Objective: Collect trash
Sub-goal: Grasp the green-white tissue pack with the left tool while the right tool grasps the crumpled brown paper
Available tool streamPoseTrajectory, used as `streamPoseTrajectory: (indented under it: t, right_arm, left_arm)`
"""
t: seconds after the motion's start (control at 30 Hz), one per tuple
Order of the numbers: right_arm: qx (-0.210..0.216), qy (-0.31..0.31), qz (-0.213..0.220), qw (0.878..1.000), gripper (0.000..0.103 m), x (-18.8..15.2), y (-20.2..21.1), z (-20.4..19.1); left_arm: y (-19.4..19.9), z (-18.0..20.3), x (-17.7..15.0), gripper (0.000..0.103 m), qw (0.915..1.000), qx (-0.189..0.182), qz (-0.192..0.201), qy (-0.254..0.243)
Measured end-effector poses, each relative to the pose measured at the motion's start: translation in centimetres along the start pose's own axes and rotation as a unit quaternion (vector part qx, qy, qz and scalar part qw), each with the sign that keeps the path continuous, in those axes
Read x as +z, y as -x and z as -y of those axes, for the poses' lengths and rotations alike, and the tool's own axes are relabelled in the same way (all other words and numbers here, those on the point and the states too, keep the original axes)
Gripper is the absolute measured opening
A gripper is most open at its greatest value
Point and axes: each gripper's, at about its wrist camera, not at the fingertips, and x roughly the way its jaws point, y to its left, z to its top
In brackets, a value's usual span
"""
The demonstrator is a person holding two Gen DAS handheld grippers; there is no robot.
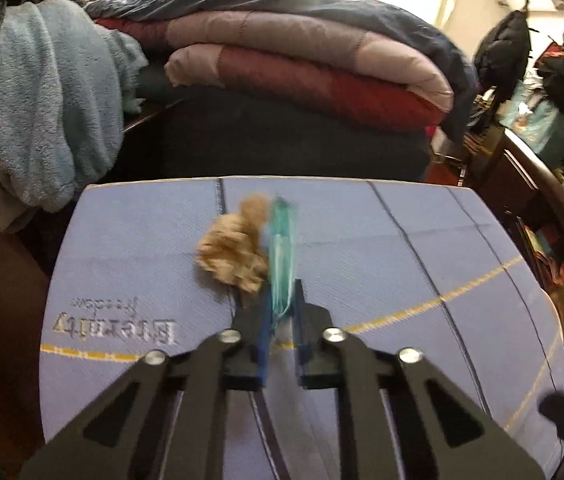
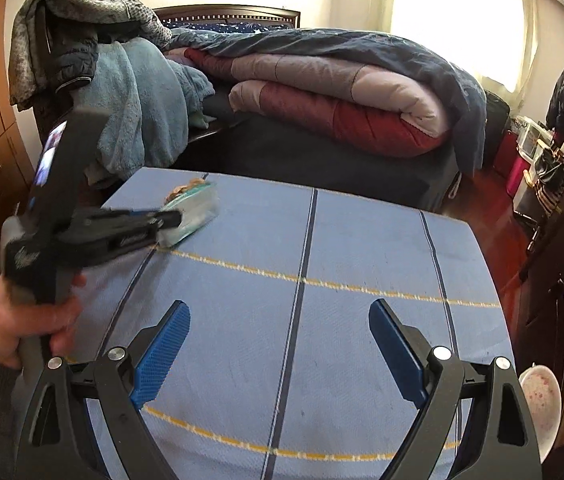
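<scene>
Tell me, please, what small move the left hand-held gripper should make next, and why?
Probably lift a little. The left hand-held gripper looks shut on the teal wrapper, which still sits low over the blue cloth with the tan crumpled paper against its side. Raising it would show whether the grip holds. The right hand-held gripper is open and empty.

We find two pieces of trash at the far left part of the blue cloth. One is a teal, see-through plastic wrapper (image 1: 282, 256) — long, crumpled, standing on edge. The other is a crumpled tan paper wad (image 1: 233, 248), touching the wrapper's left side.
</scene>
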Motion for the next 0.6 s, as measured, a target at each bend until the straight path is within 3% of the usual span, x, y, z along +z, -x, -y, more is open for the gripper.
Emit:
streamPoseTrajectory:
  t: [0.1, 0.27, 0.4, 0.6]
  right_arm:
    - [0.000, 0.002, 0.005, 1.000, 0.090, 0.7, -0.4, -0.4]
    - [0.002, 0.006, 0.008, 1.000, 0.090, 1.9, -1.6, -1.4]
    - [0.006, 0.014, 0.004, 1.000, 0.091, 3.6, -4.0, -2.8]
    - [0.042, 0.004, -0.035, 0.999, 0.091, 6.4, -10.4, -6.2]
  left_arm:
    - [1.0, 0.3, -0.6, 0.010, 0.9997, -0.017, 0.015, -0.006]
    - [4.0, -0.5, -1.2, 0.010, 0.9991, -0.011, 0.042, 0.005]
    - [7.5, -2.7, -2.2, 0.010, 0.9969, 0.037, 0.063, 0.029]
    - [11.0, -5.9, -3.5, 0.010, 0.9890, 0.107, 0.085, 0.056]
